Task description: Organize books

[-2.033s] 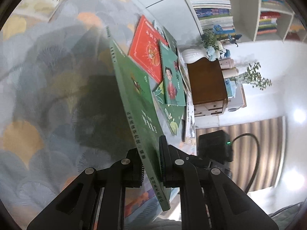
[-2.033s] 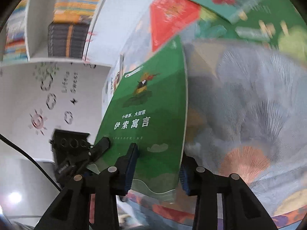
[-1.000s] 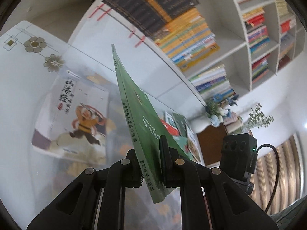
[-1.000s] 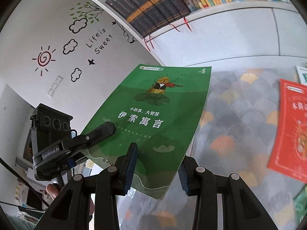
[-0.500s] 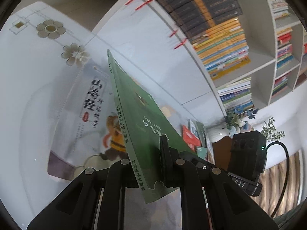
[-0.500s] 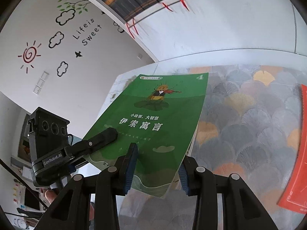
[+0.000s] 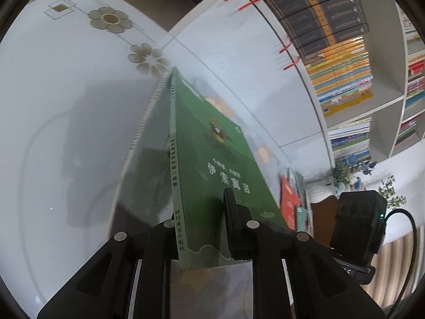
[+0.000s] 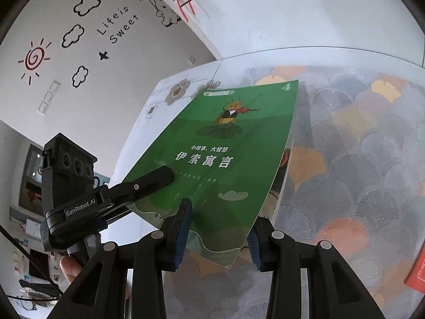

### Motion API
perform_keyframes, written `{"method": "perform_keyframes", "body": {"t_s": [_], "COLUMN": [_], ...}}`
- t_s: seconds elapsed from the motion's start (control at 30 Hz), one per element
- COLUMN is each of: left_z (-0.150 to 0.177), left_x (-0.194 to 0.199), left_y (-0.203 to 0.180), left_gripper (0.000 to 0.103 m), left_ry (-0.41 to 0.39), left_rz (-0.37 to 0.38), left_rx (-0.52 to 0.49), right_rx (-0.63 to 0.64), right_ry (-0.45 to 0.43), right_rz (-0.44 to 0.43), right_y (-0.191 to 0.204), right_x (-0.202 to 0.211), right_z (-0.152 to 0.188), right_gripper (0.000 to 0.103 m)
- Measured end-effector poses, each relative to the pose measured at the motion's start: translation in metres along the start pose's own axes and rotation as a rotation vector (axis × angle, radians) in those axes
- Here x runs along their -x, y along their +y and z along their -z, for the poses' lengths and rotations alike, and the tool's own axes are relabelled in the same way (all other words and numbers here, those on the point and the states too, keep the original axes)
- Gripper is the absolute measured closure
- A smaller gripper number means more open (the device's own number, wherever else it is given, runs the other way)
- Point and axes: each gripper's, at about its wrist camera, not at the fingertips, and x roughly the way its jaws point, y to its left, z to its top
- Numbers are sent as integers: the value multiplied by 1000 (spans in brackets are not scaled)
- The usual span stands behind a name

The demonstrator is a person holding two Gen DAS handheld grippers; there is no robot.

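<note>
A green book point(image 8: 223, 156) hangs tilted above the counter point(image 8: 372, 143), caught between 2 handheld grippers. The left gripper point(image 7: 202, 228) has the book's near corner by the spine between its fingers point(image 7: 231, 212), and those fingers are easing apart; one black finger lies on the front cover, the other is under the book, and whether they press on it cannot be told. In the right wrist view the left gripper reaches in from the left, its upper finger flat on the cover beside the white title.

The right gripper point(image 8: 217, 228) sits at the book's lower edge, its blue-padded fingers point(image 8: 183, 223) partly spread either side of the bottom corner; the pads appear clear of the cover.

Under the green book lies another book point(image 7: 143, 143), pale and blurred, flat on the counter. The counter wears a cloth of grey, orange and yellow fan shapes, with a white flower-printed part point(image 7: 111, 21) further left. A red book point(image 7: 289, 202) lies further along. Behind, a white bookshelf point(image 7: 345, 53) carries stacked dark and coloured volumes. A fingertip point(image 8: 69, 265) of the person shows beneath the left gripper.
</note>
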Motion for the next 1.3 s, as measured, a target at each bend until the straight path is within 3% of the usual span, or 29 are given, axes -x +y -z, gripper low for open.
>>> {"method": "perform_keyframes", "body": {"t_s": [0.13, 0.43, 0.77, 0.9, 1.0, 1.1, 1.3], "left_z": [7, 21, 37, 46, 58, 68, 89], "left_x": [3, 22, 43, 48, 52, 51, 39], "left_y": [7, 19, 9, -12, -41, -62, -124], "left_gripper": [81, 83, 83, 83, 83, 83, 80], "left_ry": [12, -6, -12, -14, -8, 16, 50], "left_rz": [-79, -215, -275, -282, -283, -259, -181], "left_rx": [-6, -29, -76, -135, -233, -279, -388], "right_rx": [-2, 5, 9, 20, 14, 4, -97], "right_ry": [14, 51, 114, 108, 91, 19, -117], "right_rz": [9, 44, 61, 87, 105, 146, 160], "right_y": [0, -3, -1, -1, -5, -11, -32], "right_x": [-8, -19, -23, -3, 24, 65, 140], "right_z": [1, 4, 11, 22, 34, 49, 83], "right_gripper": [65, 65, 65, 65, 58, 47, 46]}}
